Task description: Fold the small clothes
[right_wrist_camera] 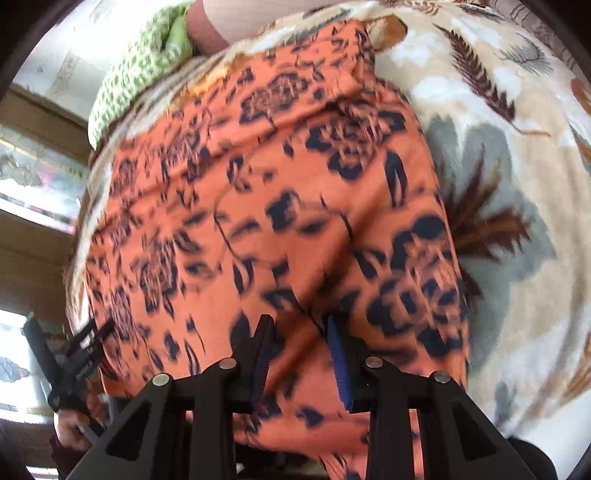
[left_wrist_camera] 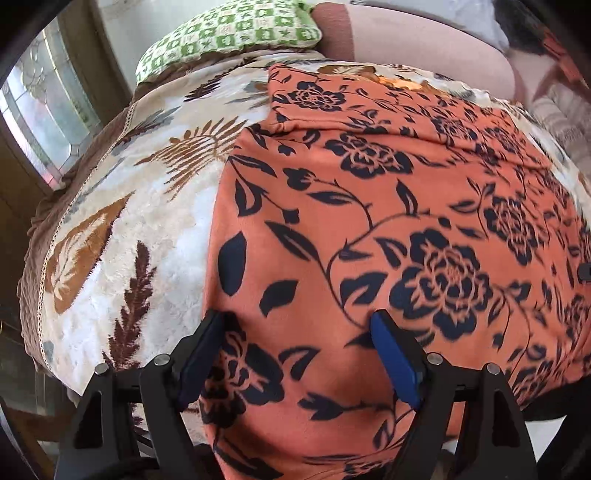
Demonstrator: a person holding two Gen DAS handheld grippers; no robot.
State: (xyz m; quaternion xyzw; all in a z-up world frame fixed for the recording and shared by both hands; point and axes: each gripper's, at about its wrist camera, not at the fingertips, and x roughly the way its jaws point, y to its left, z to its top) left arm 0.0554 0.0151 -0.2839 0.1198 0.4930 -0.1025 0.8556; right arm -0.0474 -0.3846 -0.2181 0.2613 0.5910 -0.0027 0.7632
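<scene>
An orange garment (left_wrist_camera: 388,206) with a dark navy flower print lies spread on a floral blanket (left_wrist_camera: 147,206). Its far end is folded over. My left gripper (left_wrist_camera: 299,321) is open, its blue-padded fingers (left_wrist_camera: 391,350) standing wide apart over the garment's near left corner. In the right wrist view the same garment (right_wrist_camera: 258,206) fills the middle, blurred. My right gripper (right_wrist_camera: 299,325) is open with a narrower gap, fingers (right_wrist_camera: 338,354) over the garment's near edge, and the cloth hangs down between and below them. The left gripper (right_wrist_camera: 74,354) also shows at the left of that view.
A green and white checked cushion (left_wrist_camera: 229,33) and a pinkish-brown cushion (left_wrist_camera: 406,40) lie at the far end of the bed. The blanket (right_wrist_camera: 509,206) reaches right of the garment. A window (left_wrist_camera: 44,107) and wooden frame stand left of the bed's edge.
</scene>
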